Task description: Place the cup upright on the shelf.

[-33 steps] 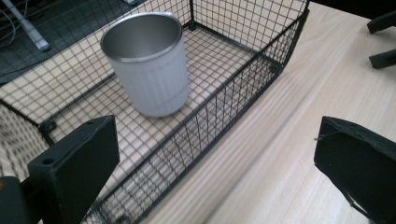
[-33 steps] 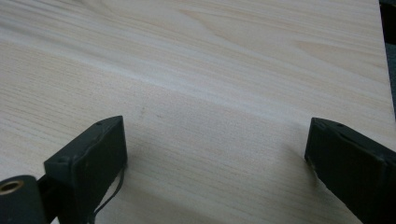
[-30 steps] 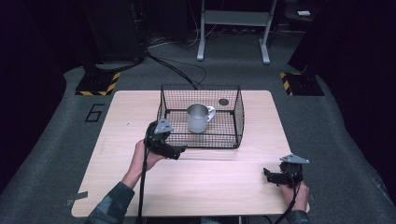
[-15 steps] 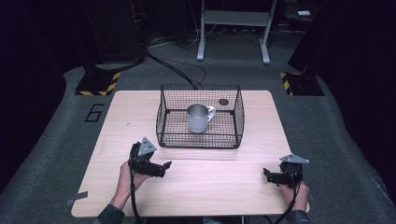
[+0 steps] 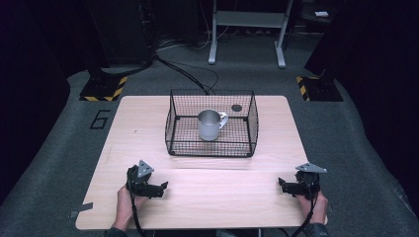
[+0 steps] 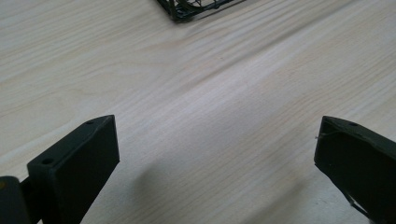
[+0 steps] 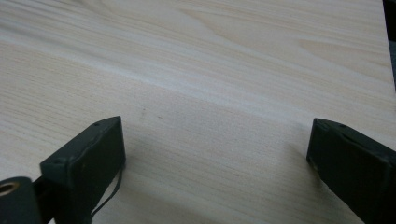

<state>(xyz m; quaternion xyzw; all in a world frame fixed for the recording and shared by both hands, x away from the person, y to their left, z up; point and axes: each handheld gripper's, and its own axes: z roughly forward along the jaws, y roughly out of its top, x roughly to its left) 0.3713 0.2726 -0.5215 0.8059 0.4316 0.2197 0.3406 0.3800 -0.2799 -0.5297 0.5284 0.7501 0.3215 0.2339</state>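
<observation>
Since the frame a second back, my left gripper [image 5: 160,187] has pulled away from the front wall of the wire basket [image 5: 173,123] and come down toward the lower left of the high view, while my right gripper [image 5: 282,183] has kept its place at the lower right. In the left gripper view the two black fingers [image 6: 74,172] stand wide apart at the bottom corners of the frame with bare wood grain between them and nothing held; a corner of the basket shows at the top edge, well apart from the tips. In the right gripper view the fingers [image 7: 88,158] are spread just as wide, again with plain tabletop between them and nothing in their hold, and the table's edge cuts across the upper right corner of that frame. Moving outward in the high view, each gripper carries a grey three-cornered plate on top and sits in a hand near the table's [image 5: 148,128] near edge, the left one pointing toward the right of the frame and the right one pointing toward the left. A cable trails from each gripper off the bottom of the frame. Well above them, in the middle of the frame, the metal mug [image 5: 210,125] stands upright inside the basket, its handle turned toward the upper right. Behind the basket's right rear corner a small dark round spot [image 5: 236,107] lies on the wood.
</observation>
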